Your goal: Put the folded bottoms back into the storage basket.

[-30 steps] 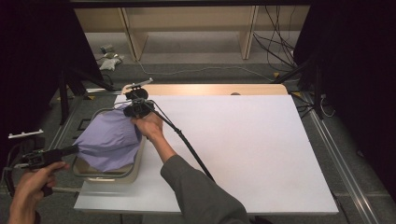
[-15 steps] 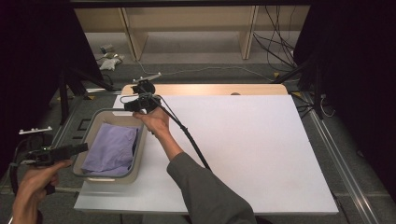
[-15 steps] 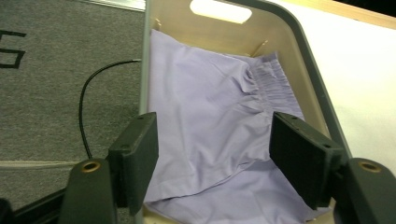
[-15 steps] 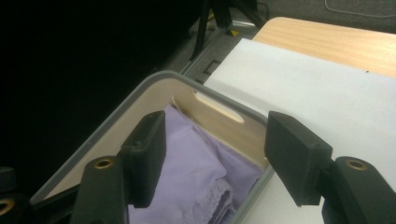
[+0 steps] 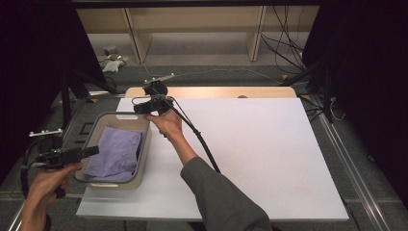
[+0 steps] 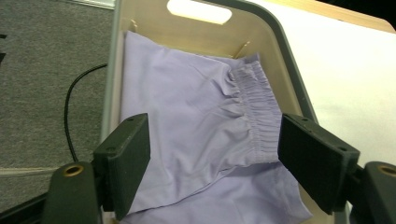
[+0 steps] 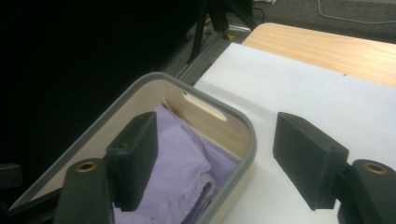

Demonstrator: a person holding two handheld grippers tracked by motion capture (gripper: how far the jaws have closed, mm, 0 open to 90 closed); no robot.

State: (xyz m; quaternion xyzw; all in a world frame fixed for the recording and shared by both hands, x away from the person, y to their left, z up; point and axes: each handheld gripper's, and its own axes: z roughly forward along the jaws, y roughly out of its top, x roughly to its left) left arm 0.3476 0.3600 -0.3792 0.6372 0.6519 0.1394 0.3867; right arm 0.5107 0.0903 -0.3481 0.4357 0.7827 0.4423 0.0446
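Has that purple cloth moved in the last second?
Yes. The purple cloth has dropped from the grippers' hold, draped above the basket, to lie flat inside it.

No text, label or number is readable anywhere.

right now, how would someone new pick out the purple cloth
Find the white table, then the grey-rimmed beige bin at its left edge. Inside lies the lilac garment, the only coloured fabric there, with a gathered elastic band.
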